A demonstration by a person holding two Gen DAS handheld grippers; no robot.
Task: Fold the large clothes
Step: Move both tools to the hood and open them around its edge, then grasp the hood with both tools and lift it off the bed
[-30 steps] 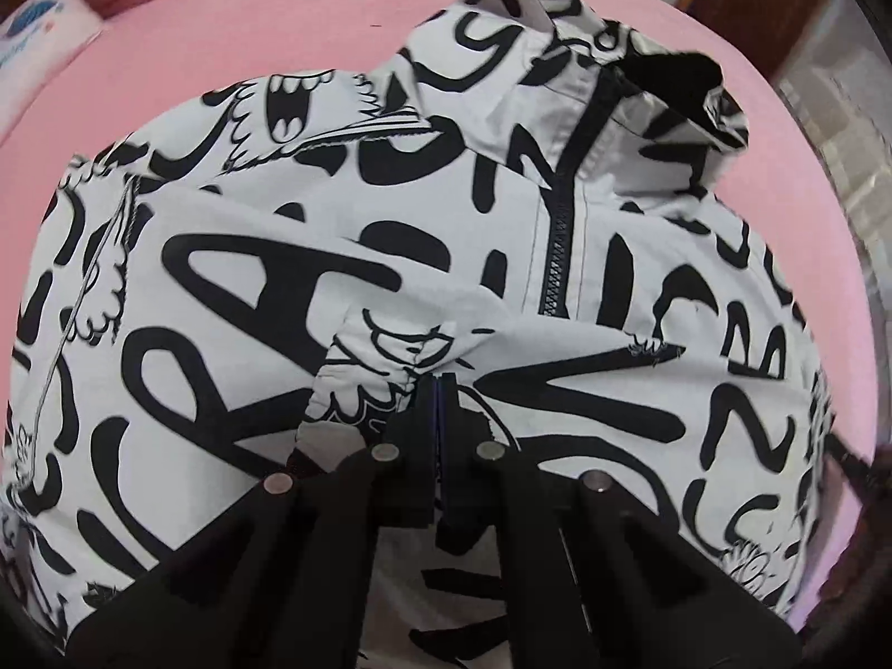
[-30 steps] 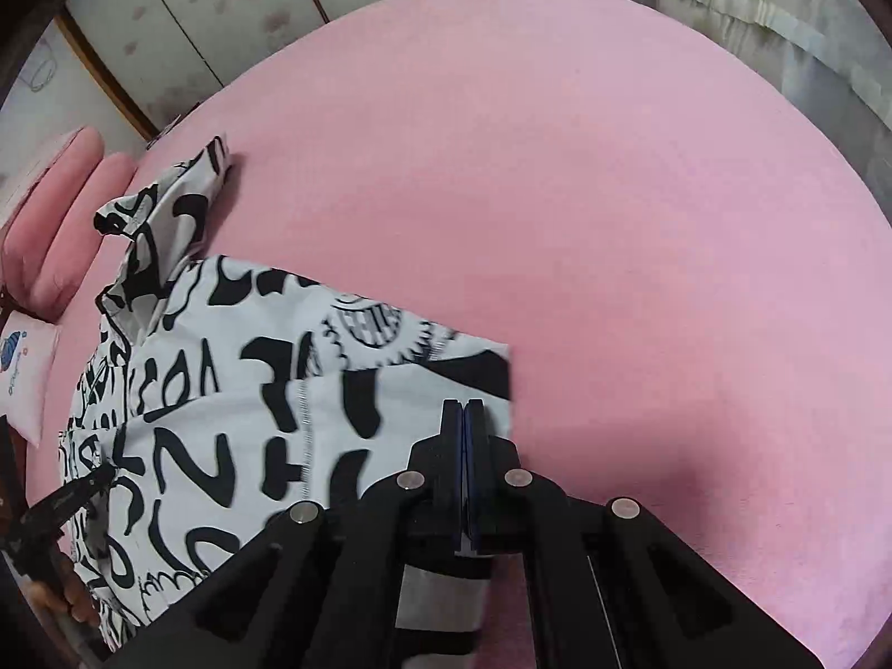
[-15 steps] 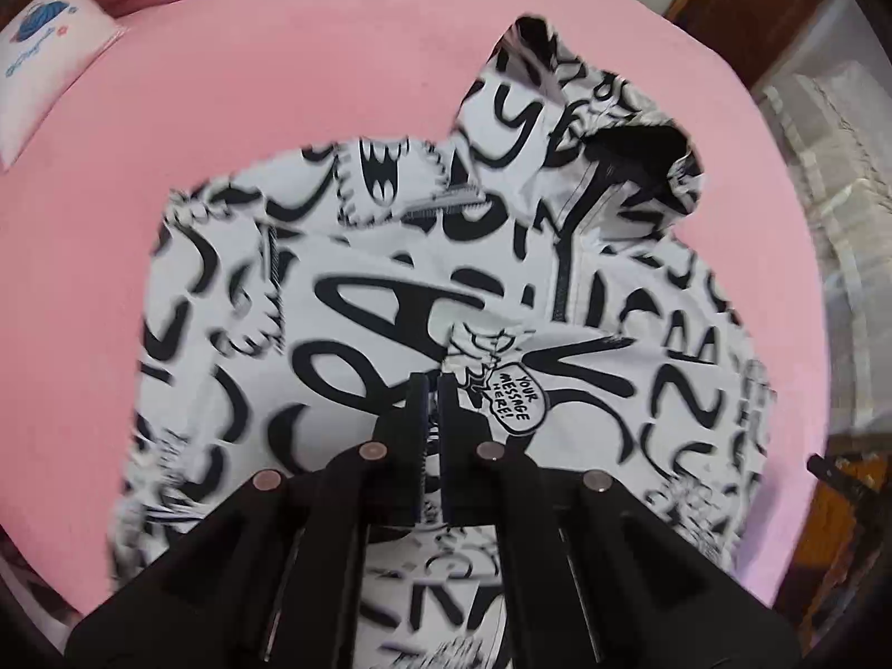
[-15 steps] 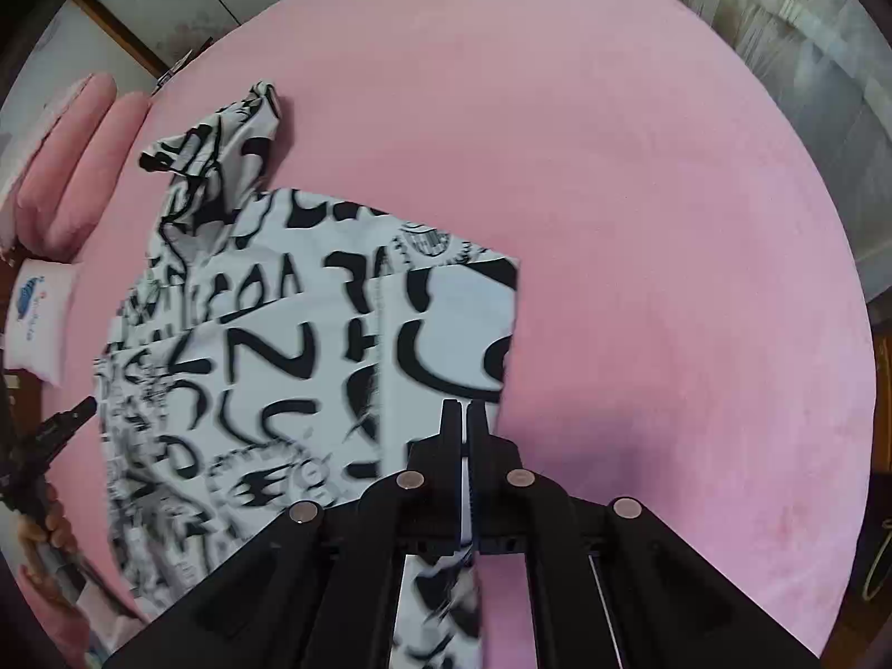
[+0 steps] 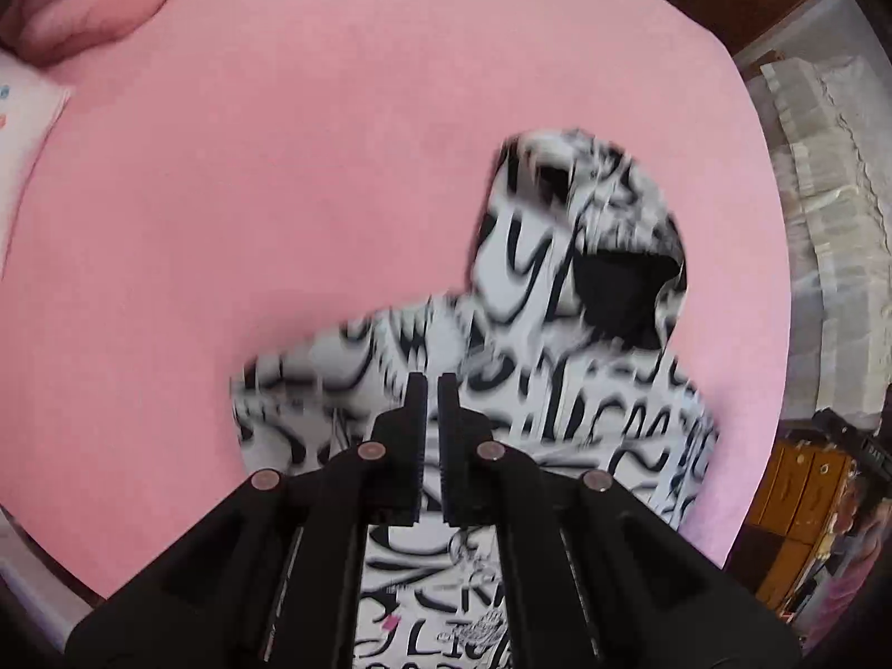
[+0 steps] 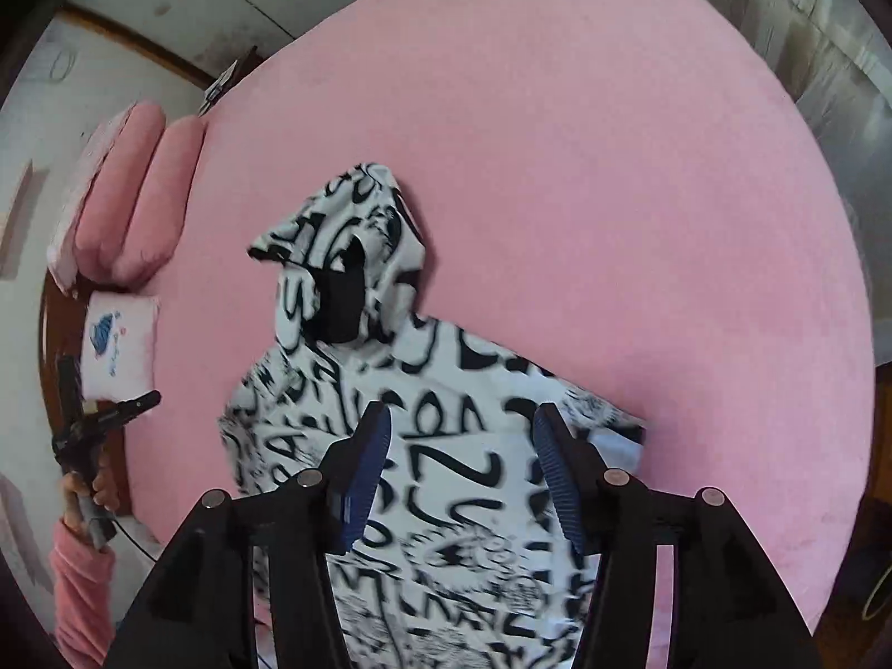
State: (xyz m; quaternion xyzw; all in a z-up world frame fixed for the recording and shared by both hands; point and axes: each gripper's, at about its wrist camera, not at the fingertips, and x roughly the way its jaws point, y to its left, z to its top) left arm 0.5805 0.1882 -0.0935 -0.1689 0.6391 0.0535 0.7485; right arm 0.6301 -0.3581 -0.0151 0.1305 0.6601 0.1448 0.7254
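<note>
A white hooded jacket with black lettering lies folded on the pink bed, its hood pointing away from me. My right gripper hangs well above the jacket's body. Its jaws are opening and nothing is between them. In the left wrist view the jacket is blurred, and my left gripper is shut high above it near the shoulder. The right wrist view shows the left gripper at the far left with no cloth hanging from it, held by a hand in a pink sleeve.
Two pink pillows and a small white cushion lie at the head of the bed. Bare pink sheet surrounds the jacket. A wooden cabinet and pale curtains stand beyond the bed's edge.
Both grippers have risen far above the jacket, which now looks smaller. The right jaws have gone from shut to wide apart, letting go of the folded edge. The left gripper stays shut.
</note>
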